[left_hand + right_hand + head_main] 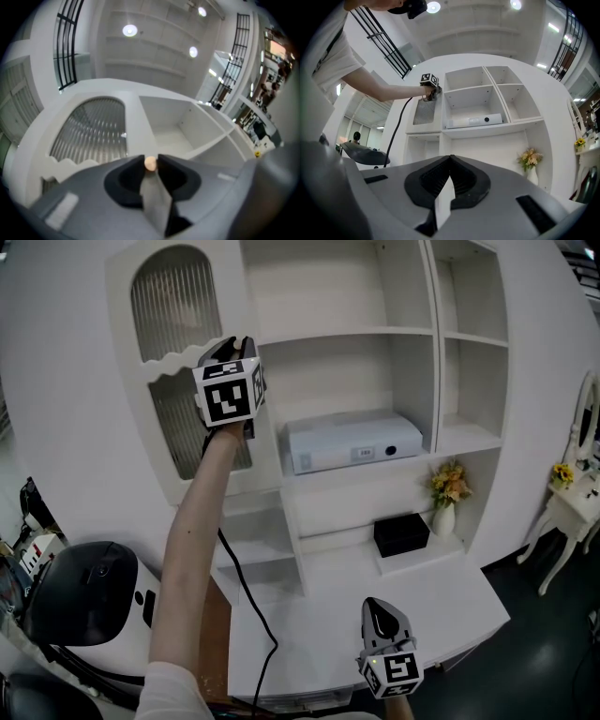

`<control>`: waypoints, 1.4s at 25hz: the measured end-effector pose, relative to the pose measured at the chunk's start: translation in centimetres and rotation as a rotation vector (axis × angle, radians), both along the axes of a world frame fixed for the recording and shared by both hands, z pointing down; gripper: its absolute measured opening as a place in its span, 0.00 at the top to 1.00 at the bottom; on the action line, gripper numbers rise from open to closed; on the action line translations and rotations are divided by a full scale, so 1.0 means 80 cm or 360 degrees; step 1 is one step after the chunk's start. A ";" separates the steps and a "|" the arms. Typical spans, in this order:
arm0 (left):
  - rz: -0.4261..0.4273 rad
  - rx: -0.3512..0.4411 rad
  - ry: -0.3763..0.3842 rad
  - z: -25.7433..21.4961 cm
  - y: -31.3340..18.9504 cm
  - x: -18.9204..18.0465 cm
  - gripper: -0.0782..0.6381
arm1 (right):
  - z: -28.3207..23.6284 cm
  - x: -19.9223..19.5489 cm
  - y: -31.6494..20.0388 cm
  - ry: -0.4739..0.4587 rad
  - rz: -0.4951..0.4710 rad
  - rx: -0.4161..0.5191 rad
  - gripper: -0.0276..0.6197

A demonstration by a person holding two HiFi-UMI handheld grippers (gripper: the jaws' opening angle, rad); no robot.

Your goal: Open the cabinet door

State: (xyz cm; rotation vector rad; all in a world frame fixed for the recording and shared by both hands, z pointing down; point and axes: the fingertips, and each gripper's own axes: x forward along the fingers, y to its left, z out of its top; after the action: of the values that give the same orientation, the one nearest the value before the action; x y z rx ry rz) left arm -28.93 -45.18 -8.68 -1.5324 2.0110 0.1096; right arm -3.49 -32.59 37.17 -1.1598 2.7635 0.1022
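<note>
The white cabinet door (173, 306) has ribbed glass panes and an arched top, and stands shut at the upper left of the shelf unit. My left gripper (239, 341) is raised against the door's right edge. In the left gripper view its jaws (150, 161) press from both sides on a small round tan knob (150, 163), with the ribbed door (93, 126) right behind. My right gripper (378, 607) hangs low over the desk, jaws shut and empty (450, 158). The right gripper view shows the left gripper (430, 86) at the door (424, 111).
Open shelves to the right of the door hold a white box-shaped device (352, 442). A black box (401, 533) and a vase of flowers (446, 498) stand on the white desk (450, 606). A black cable (246, 596) hangs from my left arm. A side table (572, 507) stands at the right.
</note>
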 end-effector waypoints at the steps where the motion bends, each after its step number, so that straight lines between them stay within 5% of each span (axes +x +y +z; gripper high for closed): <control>1: 0.0001 -0.0006 0.0000 0.000 0.001 0.000 0.77 | 0.000 -0.001 0.001 -0.0001 -0.0003 0.0001 0.95; 14: 0.0235 0.0126 -0.0086 0.008 0.115 0.032 0.79 | -0.004 -0.051 0.031 0.0068 -0.0233 0.0043 0.95; 20: 0.0362 0.0121 -0.0039 0.007 0.147 0.036 0.79 | -0.083 -0.092 0.038 0.0064 -0.0388 0.0334 0.95; 24: 0.0469 0.0223 0.0051 0.008 0.179 0.033 0.79 | -0.143 -0.110 0.052 0.0031 -0.0447 0.0525 0.96; 30: 0.0593 0.0376 0.0151 0.007 0.245 0.023 0.78 | -0.169 -0.136 0.084 0.0027 -0.0574 0.0649 0.95; 35: 0.0539 0.0526 0.0162 0.011 0.334 -0.007 0.78 | -0.173 -0.166 0.116 0.0027 -0.0701 0.0691 0.95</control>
State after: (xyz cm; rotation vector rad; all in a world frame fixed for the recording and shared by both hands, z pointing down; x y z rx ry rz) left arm -29.47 -18.47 -7.84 -1.6558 1.6838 0.6334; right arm -16.78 -23.32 23.30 -0.4392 2.7364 0.6219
